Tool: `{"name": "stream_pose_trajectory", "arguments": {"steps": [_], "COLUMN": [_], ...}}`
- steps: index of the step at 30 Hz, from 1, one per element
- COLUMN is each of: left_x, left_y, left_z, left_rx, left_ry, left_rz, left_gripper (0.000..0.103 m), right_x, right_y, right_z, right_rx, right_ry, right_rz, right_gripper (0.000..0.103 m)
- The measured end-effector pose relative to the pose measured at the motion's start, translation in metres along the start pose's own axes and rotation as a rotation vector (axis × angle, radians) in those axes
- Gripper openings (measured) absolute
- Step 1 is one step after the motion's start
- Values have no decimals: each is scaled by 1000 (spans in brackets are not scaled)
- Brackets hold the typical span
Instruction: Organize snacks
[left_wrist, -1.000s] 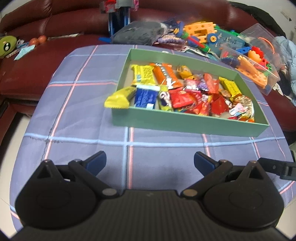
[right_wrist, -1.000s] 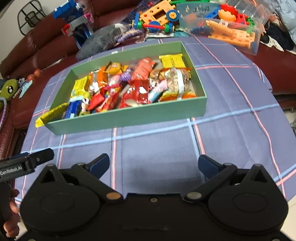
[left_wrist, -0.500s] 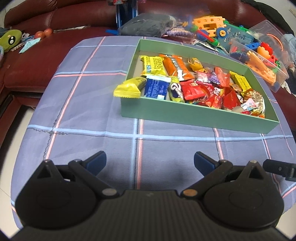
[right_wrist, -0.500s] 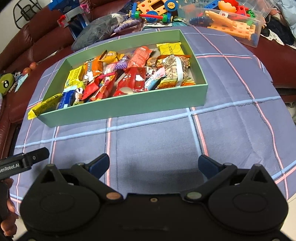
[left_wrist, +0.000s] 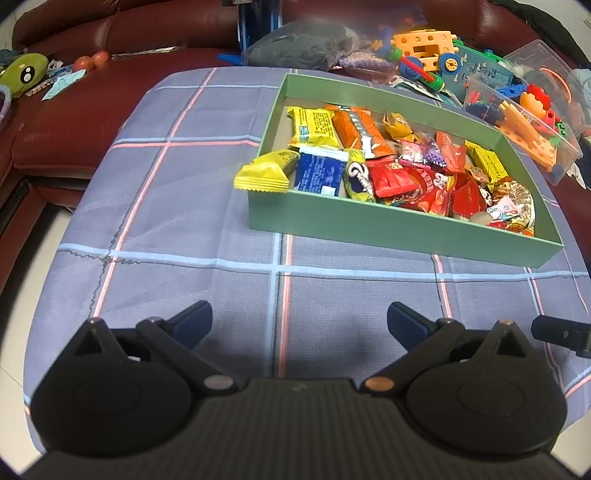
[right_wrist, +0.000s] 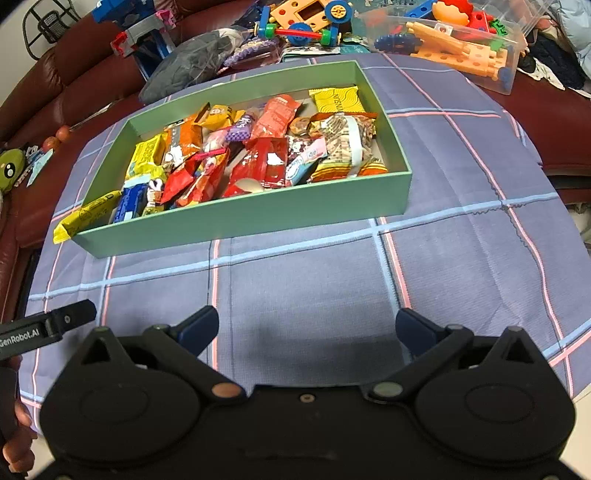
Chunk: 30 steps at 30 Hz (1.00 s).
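Plaid blue tablecloth (left_wrist: 177, 206), maroon sofa (left_wrist: 74, 122) behind. Green box (left_wrist: 399, 229), centre-right of frame, filled with snacks (left_wrist: 399, 173); yellow packet (left_wrist: 266, 171) overhangs its left corner. Left gripper (left_wrist: 299, 319) and right gripper (right_wrist: 304, 326): bottom of frame, spread wide, empty.

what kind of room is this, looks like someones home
Most likely a home living room: a dark red leather sofa wraps around the cloth-covered table, and building toys in a clear plastic bin crowd its cushions.

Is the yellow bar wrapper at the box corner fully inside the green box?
No. The yellow bar wrapper lies tilted over the green cardboard box's corner rim, one end overhanging outside.
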<state>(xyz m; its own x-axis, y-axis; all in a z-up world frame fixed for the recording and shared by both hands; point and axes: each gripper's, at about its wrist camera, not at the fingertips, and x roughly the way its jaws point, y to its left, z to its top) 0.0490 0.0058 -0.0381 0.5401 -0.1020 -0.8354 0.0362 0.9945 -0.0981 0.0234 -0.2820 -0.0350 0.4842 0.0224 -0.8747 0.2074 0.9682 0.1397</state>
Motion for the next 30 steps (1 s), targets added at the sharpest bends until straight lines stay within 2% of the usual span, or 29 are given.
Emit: {"name": "stream_pose_trajectory", "arguments": {"steps": [17, 24, 30], "left_x": [-5, -4, -6], "left_y": [0, 1, -3], "left_z": [2, 2, 3], "left_rx": [5, 9, 32], "left_ry": [-8, 5, -7], "left_rz": [17, -11, 19], "left_gripper": [103, 103, 103], "right_x": [-1, -3, -4], "right_y": [3, 4, 4], "right_z": [1, 1, 2], "right_rx": [-4, -8, -9], "right_ry": [2, -4, -4], "right_rz": [-3, -7, -9], "right_gripper": [103, 103, 103]}}
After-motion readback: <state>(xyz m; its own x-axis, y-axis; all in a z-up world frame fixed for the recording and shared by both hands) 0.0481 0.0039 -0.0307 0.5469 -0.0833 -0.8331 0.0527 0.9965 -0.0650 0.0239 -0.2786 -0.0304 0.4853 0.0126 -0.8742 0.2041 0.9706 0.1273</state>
